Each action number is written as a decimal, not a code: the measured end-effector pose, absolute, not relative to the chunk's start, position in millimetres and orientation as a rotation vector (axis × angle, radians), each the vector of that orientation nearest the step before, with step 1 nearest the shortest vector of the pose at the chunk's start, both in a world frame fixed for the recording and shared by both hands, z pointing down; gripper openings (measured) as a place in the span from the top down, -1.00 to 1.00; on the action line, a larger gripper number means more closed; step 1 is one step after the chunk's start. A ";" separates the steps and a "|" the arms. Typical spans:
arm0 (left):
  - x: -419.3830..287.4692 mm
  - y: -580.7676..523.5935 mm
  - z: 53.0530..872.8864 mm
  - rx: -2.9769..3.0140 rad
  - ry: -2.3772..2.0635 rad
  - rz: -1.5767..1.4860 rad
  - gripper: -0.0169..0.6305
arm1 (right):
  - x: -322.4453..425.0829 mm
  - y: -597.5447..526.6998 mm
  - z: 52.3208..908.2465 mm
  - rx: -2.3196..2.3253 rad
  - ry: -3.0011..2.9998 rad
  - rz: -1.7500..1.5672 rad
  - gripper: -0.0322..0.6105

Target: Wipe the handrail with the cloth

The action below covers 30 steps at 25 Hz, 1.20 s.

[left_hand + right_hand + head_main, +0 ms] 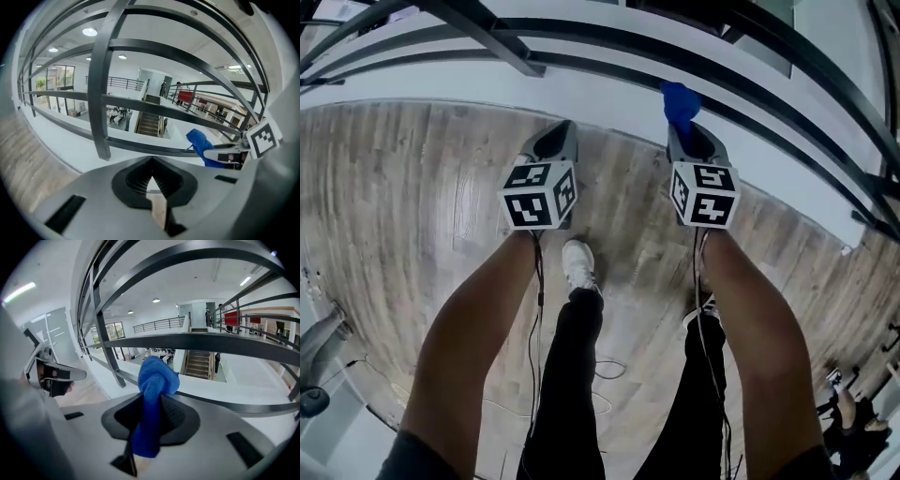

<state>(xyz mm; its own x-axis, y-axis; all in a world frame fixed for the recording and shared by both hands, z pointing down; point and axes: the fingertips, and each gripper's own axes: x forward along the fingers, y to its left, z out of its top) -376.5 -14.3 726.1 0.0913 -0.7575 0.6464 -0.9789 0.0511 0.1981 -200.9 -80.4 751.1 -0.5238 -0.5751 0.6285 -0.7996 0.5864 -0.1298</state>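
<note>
A dark metal railing with several curved bars (187, 56) and an upright post (101, 93) runs across in front of me; in the right gripper view one wide bar (197, 341) passes just beyond the jaws. My right gripper (689, 139) is shut on a bunched blue cloth (679, 98), which sticks up out of the jaws (154, 390) a little short of the bars. My left gripper (555, 139) hangs level beside it, shut with nothing in it (151, 178). Neither gripper touches the railing.
I stand on a wooden floor (412, 178) bordered by a white ledge (609, 103) under the railing. A white shoe (578, 265) and thin cables (609, 370) are below my arms. Beyond the bars lies an open atrium with a staircase (149, 123).
</note>
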 end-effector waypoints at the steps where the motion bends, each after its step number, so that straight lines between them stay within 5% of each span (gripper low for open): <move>1: -400.4 -16.6 725.4 1.750 -1.732 0.458 0.93 | -227.7 -84.4 754.4 1.080 -2.291 0.555 0.58; 7: -516.8 -21.3 730.0 1.739 -1.778 0.495 0.93 | -359.6 -99.0 773.5 1.046 -2.299 0.565 0.58; 15: -583.2 -43.4 745.5 1.789 -1.738 0.522 0.93 | -491.5 -140.5 804.4 0.960 -2.289 0.482 0.58; 30: -604.0 -29.2 768.6 1.754 -1.738 0.571 0.93 | -504.8 -159.1 843.1 1.002 -2.145 0.467 0.58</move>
